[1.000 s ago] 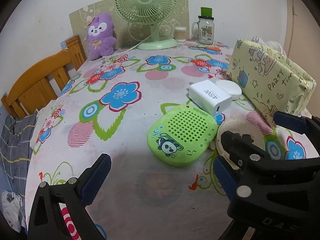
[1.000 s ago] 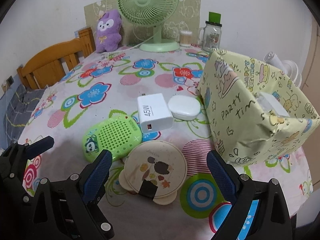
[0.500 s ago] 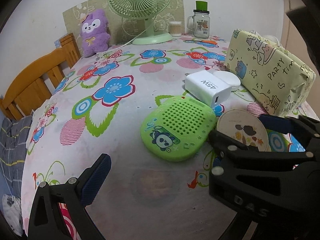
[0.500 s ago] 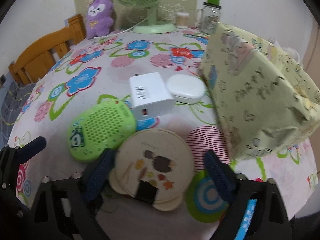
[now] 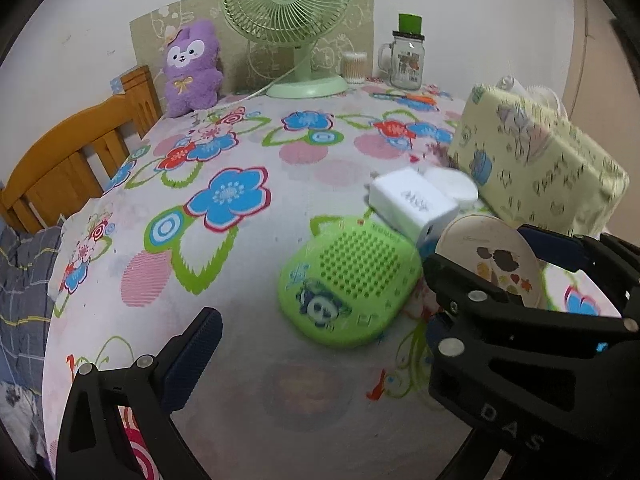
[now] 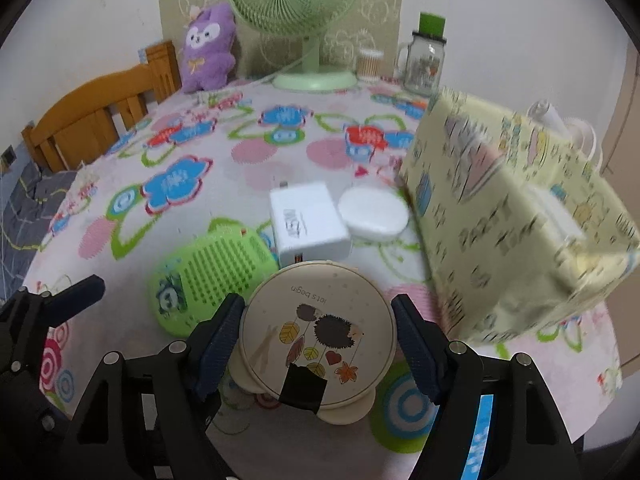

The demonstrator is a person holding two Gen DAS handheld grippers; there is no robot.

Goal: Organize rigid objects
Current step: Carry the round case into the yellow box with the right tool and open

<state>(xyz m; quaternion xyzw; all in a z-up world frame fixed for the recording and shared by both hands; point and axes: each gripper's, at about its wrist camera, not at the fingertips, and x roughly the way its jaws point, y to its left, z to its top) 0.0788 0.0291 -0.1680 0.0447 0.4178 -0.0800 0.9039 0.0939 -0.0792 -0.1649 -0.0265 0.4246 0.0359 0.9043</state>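
A round cream box (image 6: 318, 332) with a hedgehog picture sits between the blue pads of my right gripper (image 6: 316, 332). Its jaws are closing and both pads touch the box's rim. The left wrist view shows this box (image 5: 490, 258) tilted up off the cloth. Just behind it lie a green perforated panda device (image 6: 208, 276), a white 45W charger (image 6: 308, 224) and a white oval case (image 6: 374, 214). My left gripper (image 5: 320, 332) hangs open over the cloth in front of the green device (image 5: 348, 284), holding nothing. Its right finger is mostly hidden behind the right gripper.
A yellow party-paper box (image 6: 512, 216) stands close on the right. At the back are a green fan (image 5: 286, 4), a purple plush (image 5: 192, 68), a glass jar (image 5: 406, 60) and a cotton-swab pot (image 5: 354, 66). A wooden chair (image 5: 72, 156) stands at the table's left edge.
The right gripper's jaws narrowed from wide apart onto the cream box's rim. The box now looks tilted up from the cloth. The left gripper hardly moved.
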